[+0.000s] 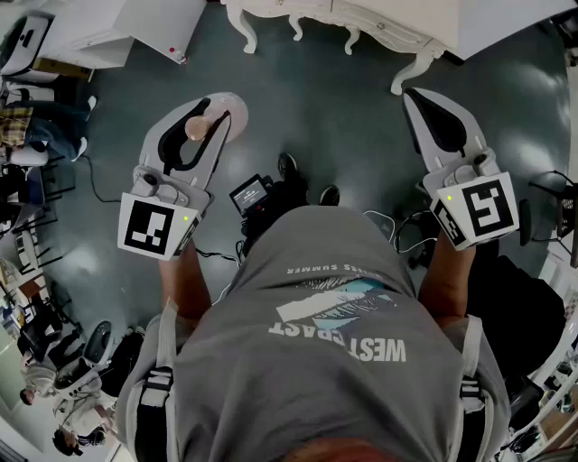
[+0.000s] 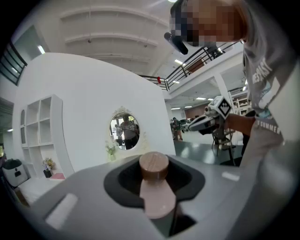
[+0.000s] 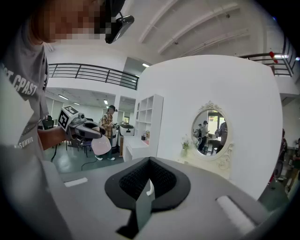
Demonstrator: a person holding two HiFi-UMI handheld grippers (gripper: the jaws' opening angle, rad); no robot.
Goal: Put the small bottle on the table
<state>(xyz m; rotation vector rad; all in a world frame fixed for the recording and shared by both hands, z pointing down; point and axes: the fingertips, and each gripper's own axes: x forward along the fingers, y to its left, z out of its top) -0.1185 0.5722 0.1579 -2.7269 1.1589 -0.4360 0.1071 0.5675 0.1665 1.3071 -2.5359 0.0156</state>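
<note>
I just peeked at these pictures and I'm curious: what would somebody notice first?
Probably the small bottle, pink with a brown cap, pinched in the left gripper over the floor. Next, the fancy oval mirror on the white wall ahead, above a white table with curly legs. The right gripper is shut with nothing in it.

Glossy dark teal floor (image 1: 343,117) underfoot, light glinting off it. White table (image 1: 379,20) on curly legs at the top edge. Ahead, a curved white wall (image 3: 220,89) carries an ornate oval mirror (image 3: 209,131), with white shelving (image 3: 149,117) beside and black railing (image 3: 93,72) above.
</note>
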